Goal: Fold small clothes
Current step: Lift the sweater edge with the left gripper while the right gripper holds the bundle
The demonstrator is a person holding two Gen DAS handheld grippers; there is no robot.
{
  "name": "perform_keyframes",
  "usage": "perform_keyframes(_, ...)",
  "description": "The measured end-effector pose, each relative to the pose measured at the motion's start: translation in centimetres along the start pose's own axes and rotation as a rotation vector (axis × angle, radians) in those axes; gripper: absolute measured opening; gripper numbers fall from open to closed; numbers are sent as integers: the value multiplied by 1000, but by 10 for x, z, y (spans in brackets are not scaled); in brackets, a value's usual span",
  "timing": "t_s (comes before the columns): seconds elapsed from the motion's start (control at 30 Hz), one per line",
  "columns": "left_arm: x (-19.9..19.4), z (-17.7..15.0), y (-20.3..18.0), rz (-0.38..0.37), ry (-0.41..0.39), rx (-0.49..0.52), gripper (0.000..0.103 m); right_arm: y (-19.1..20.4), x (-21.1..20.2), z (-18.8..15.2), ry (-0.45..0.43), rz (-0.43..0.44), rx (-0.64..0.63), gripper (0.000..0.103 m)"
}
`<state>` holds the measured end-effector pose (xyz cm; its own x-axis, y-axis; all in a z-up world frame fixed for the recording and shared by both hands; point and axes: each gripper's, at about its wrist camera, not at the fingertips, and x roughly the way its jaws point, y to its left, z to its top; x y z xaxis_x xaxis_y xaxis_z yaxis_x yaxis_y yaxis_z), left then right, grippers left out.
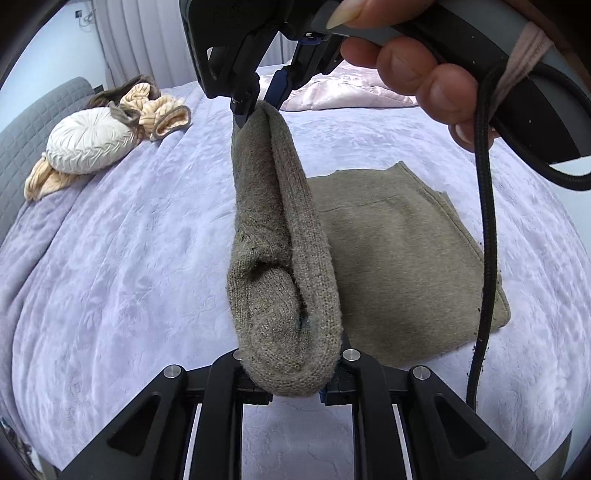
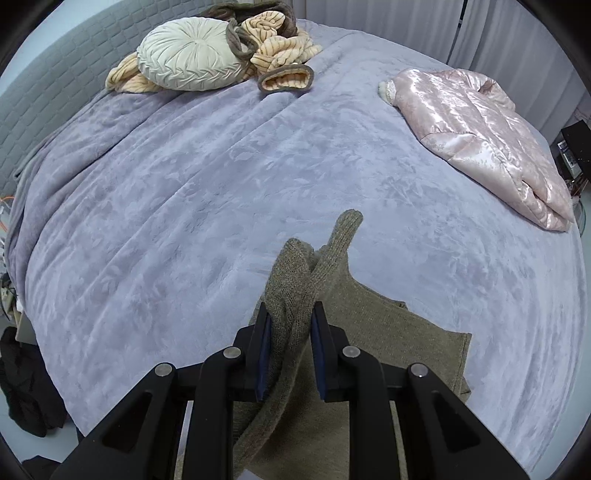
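The left gripper [image 1: 295, 384] jaws clench one end of a knitted olive sleeve [image 1: 280, 258]; the right gripper [image 2: 290, 354] jaws grasp its other end, stretching it above the bed. Beneath them the folded olive sweater [image 1: 399, 258] lies on the lilac blanket [image 2: 184, 203]. Beyond the right jaws sits a pink jacket [image 2: 480, 144].

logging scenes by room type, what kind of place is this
Most likely a bedroom: the work surface is a bed with a lilac bedspread and a grey padded headboard, a round pleated cushion near it, and curtains behind.
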<state>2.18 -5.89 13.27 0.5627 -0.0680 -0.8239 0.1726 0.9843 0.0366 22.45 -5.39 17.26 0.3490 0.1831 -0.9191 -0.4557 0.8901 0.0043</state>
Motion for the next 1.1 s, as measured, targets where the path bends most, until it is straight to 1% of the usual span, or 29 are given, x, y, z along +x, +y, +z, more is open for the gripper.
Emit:
perform_keyframes(0.13, -6, 12, -12, 10, -6, 30, 17, -14, -12, -5, -27, 15, 15, 22)
perform_keyframes(0.33, -19, 15, -33, 21, -19, 79, 17, -37, -33, -17, -82, 51, 39, 21)
perform_keyframes(0.5, -14, 13, -61, 35, -5, 137, 17, -72, -37, -41, -118, 91, 104, 21)
perform_keyframes(0.7, -4, 13, -99, 50, 17, 211, 17, -118, -34, -71, -133, 137, 191, 21)
perform_keyframes(0.83, -2, 14, -122, 90, 8, 268, 17, -143, -39, -86, -172, 180, 221, 21)
perform_keyframes(0.93, 8, 11, -138, 121, 21, 309, 17, -160, -32, -97, -183, 211, 256, 21)
perform_keyframes(1.1, 33, 2, -162, 169, 63, 381, 17, -191, -2, -117, -150, 243, 339, 21)
